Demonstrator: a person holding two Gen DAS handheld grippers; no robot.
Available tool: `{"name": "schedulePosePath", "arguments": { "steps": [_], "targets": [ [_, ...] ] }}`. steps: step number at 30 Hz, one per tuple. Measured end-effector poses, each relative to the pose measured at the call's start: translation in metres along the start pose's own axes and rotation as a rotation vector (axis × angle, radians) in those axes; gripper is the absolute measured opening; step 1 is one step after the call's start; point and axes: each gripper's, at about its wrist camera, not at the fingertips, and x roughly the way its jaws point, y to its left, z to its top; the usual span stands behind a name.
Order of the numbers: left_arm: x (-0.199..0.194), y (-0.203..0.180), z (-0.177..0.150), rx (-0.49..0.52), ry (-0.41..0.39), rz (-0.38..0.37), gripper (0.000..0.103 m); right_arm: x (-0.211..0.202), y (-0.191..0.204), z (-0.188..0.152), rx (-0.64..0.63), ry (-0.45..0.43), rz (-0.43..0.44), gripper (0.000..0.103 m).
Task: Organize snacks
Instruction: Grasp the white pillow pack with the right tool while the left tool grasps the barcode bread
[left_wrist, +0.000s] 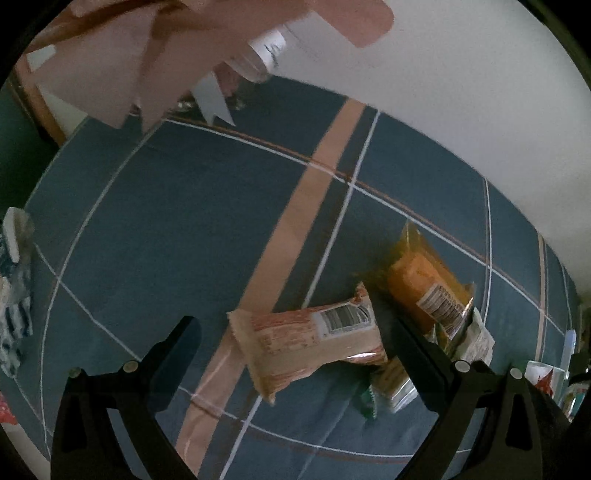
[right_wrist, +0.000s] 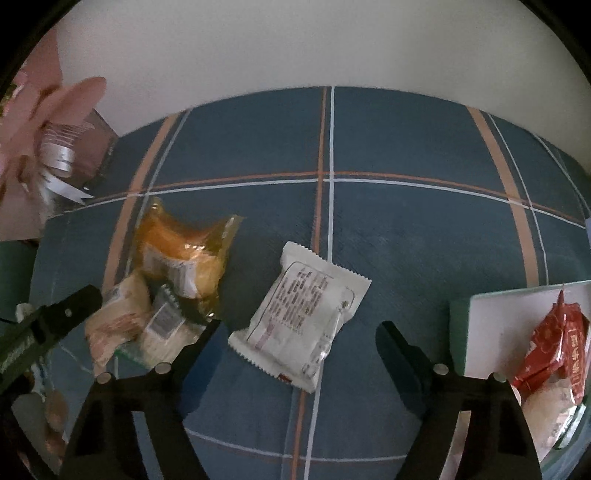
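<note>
On a blue plaid cloth (left_wrist: 184, 221) lie several snack packets. My left gripper (left_wrist: 295, 332) hangs open over a beige packet with a barcode (left_wrist: 310, 343), which lies between its fingers untouched. An orange packet (left_wrist: 424, 280) and a small green-edged packet (left_wrist: 391, 387) lie just right of it. In the right wrist view the same pile shows at the left: the orange packet (right_wrist: 181, 254), the beige packet (right_wrist: 118, 321) and the small packet (right_wrist: 162, 328). My right gripper (right_wrist: 297, 328) stands open over a white packet (right_wrist: 303, 317), pads clear of it.
A white tray with a green rim (right_wrist: 458, 332) sits at the right and holds a red packet (right_wrist: 554, 350). A pink paper decoration with silver ribbon (right_wrist: 48, 122) stands at the back left. A blue-and-white packet (left_wrist: 14, 321) lies at the cloth's left edge. A white wall is behind.
</note>
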Motion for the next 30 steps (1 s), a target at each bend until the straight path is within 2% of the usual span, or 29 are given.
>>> {"name": "schedulePosePath", "arguments": {
  "steps": [8,15,20,23,26,30],
  "targets": [
    [0.025,-0.01,0.004,0.02,0.046,0.025,0.102,0.024,0.004,0.008,-0.007,0.044,-0.041,0.078],
    [0.042,-0.01,0.004,0.001,0.096,0.015,0.102,0.032,0.003,0.013,-0.004,0.055,-0.059,0.06],
    [0.042,-0.01,0.007,-0.008,0.094,0.015,0.102,0.033,0.003,0.015,-0.005,0.056,-0.053,0.056],
    [0.035,-0.011,0.002,0.005,0.076,0.016,0.096,0.031,-0.003,0.009,-0.001,0.058,-0.046,0.056],
    [0.026,-0.019,-0.005,0.014,0.052,0.008,0.078,0.025,-0.013,-0.007,0.003,0.057,-0.038,0.055],
    [0.022,-0.02,-0.01,0.005,0.056,0.008,0.073,0.019,-0.019,-0.016,0.008,0.059,-0.024,0.055]
  ]
}}
